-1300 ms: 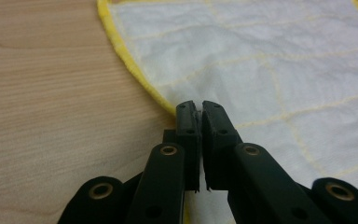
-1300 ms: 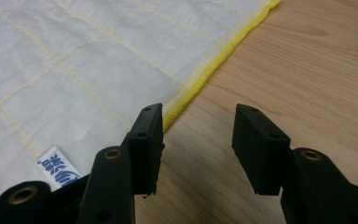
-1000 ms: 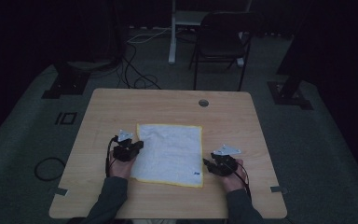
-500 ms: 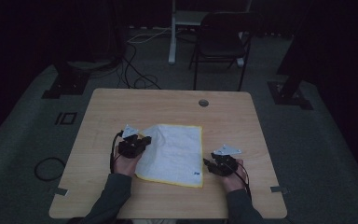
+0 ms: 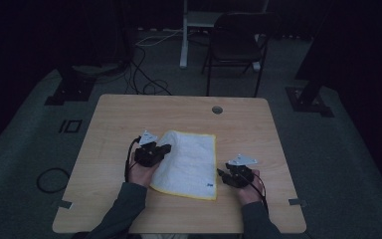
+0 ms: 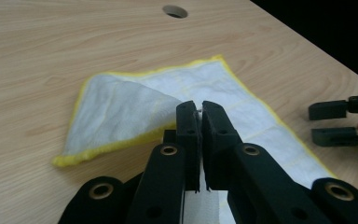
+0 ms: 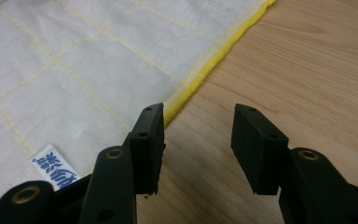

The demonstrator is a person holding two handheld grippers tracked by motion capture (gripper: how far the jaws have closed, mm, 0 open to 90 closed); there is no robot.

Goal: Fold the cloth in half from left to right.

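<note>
While the left gripper (image 6: 199, 112) pinches the cloth (image 5: 189, 162), its near corner lies folded over.
Right gripper (image 7: 198, 135) gapes, empty, beside the cloth's yellow hem; blue label (image 7: 55, 171) unreadable.

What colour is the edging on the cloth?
Yellow, around the white cloth; clearest in the right gripper view.

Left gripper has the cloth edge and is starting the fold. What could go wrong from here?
1. The left gripper pinches only a thin bit of the cloth at its jaw tips, so the edge may slip out mid-fold.
2. The right gripper is open beside the yellow hem, holding nothing; the unpinned cloth may drag across the table instead of folding.
3. One lifted corner alone may give a skewed fold.
</note>
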